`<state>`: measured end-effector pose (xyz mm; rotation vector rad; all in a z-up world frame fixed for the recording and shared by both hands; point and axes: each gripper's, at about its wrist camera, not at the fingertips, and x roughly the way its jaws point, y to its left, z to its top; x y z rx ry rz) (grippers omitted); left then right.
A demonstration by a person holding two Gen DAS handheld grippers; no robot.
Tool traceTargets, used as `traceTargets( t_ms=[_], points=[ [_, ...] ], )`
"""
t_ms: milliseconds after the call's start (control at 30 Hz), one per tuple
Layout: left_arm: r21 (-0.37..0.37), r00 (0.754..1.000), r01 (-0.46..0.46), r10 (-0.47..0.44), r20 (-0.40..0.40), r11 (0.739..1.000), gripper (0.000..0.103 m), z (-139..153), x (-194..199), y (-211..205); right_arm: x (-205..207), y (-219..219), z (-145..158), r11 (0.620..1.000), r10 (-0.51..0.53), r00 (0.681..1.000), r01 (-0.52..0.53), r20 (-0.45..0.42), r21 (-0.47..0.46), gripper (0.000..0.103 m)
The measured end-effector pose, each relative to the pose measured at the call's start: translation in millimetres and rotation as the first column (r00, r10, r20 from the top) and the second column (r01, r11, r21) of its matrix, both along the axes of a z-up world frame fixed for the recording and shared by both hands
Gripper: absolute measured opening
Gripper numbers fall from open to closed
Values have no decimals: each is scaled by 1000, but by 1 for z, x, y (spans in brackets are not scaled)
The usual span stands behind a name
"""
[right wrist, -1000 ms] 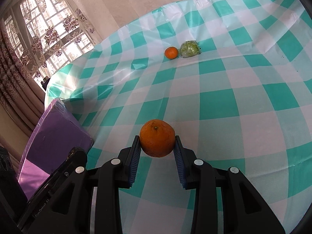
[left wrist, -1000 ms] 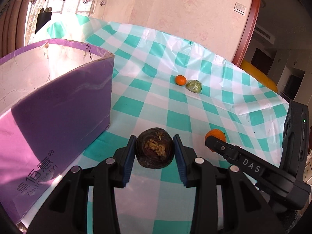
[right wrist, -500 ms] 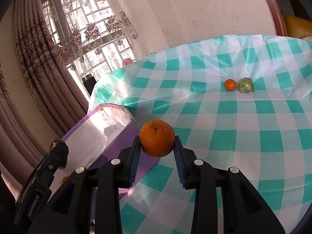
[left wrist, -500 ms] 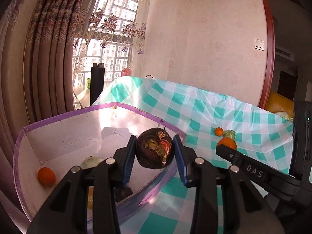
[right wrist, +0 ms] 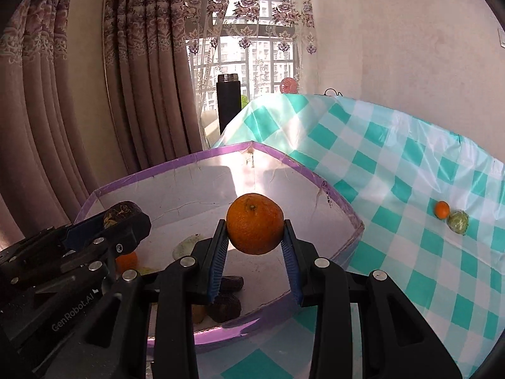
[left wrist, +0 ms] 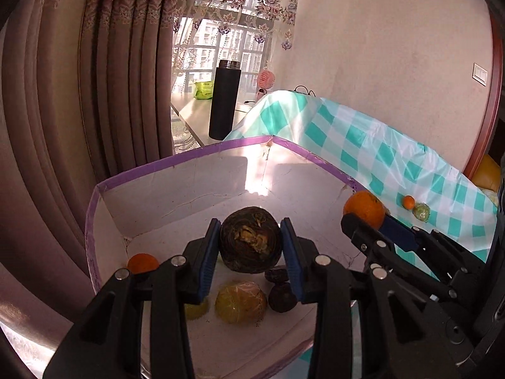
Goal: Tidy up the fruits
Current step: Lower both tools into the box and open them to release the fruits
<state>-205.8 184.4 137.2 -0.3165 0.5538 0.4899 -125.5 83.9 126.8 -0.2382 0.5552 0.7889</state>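
My left gripper [left wrist: 250, 244] is shut on a dark brown round fruit [left wrist: 250, 240] and holds it above the inside of the purple-rimmed white box [left wrist: 176, 158]. My right gripper [right wrist: 255, 237] is shut on an orange [right wrist: 255, 223] and holds it over the same box [right wrist: 284, 158], by its right side; this orange also shows in the left wrist view [left wrist: 364, 207]. In the box lie a small orange [left wrist: 142, 262], a yellow netted fruit [left wrist: 240, 301] and dark fruits [left wrist: 282, 297]. A small orange [right wrist: 442, 209] and a green wrapped fruit [right wrist: 458, 221] lie on the checked tablecloth [right wrist: 394, 164].
A black flask [left wrist: 224, 99] stands on the sill behind the box, with a green packet [left wrist: 203, 90] and a pink fan [left wrist: 265, 79] near it. Curtains [left wrist: 110, 63] hang at the left. The wall runs behind the table.
Both grippers have lifted their fruits off the table and carried them left, from beside the box to above its open inside. Both stay shut.
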Motion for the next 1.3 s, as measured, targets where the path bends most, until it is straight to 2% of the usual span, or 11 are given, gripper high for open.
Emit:
traceTargets(
  t_ms=[133, 200, 267, 333, 467, 733, 800, 867, 933, 1233, 1300],
  points=[
    [12, 993, 53, -52, -111, 999, 39, 1, 1, 15, 3, 23, -9, 995, 8, 1000, -10, -22, -97, 35],
    [76, 977, 79, -62, -202, 994, 39, -3, 7, 19, 5, 35, -15, 987, 10, 999, -15, -34, -159, 35],
    [96, 957, 97, -66, -281, 991, 39, -12, 15, 27, 8, 45, -22, 974, 11, 999, -21, -47, -226, 35],
    [76, 945, 101, -72, -319, 992, 39, -20, 19, 39, 8, 55, -29, 958, 8, 999, -21, -48, -285, 35],
    [93, 928, 95, -54, -368, 991, 39, -30, 24, 51, 10, 68, -39, 935, 1, 998, -20, -56, -353, 35],
    [51, 915, 57, -32, -403, 997, 41, -47, 30, 72, 18, 73, -54, 916, -31, 996, -2, -78, -401, 36],
    [37, 919, 48, -30, -392, 998, 51, -47, 30, 75, 18, 74, -54, 914, -34, 996, 0, -77, -405, 37],
    [33, 932, 41, -26, -361, 999, 77, -42, 28, 76, 18, 73, -54, 918, -28, 996, -6, -79, -396, 40],
    [46, 940, 32, -15, -342, 998, 88, -37, 27, 75, 17, 74, -54, 920, -21, 996, -13, -81, -392, 45],
    [51, 944, 26, -8, -331, 998, 89, -36, 26, 74, 14, 72, -52, 932, 3, 997, -30, -77, -360, 52],
    [64, 944, 23, -1, -329, 998, 91, -35, 26, 72, 11, 71, -51, 939, 16, 997, -41, -75, -343, 57]
  ],
)
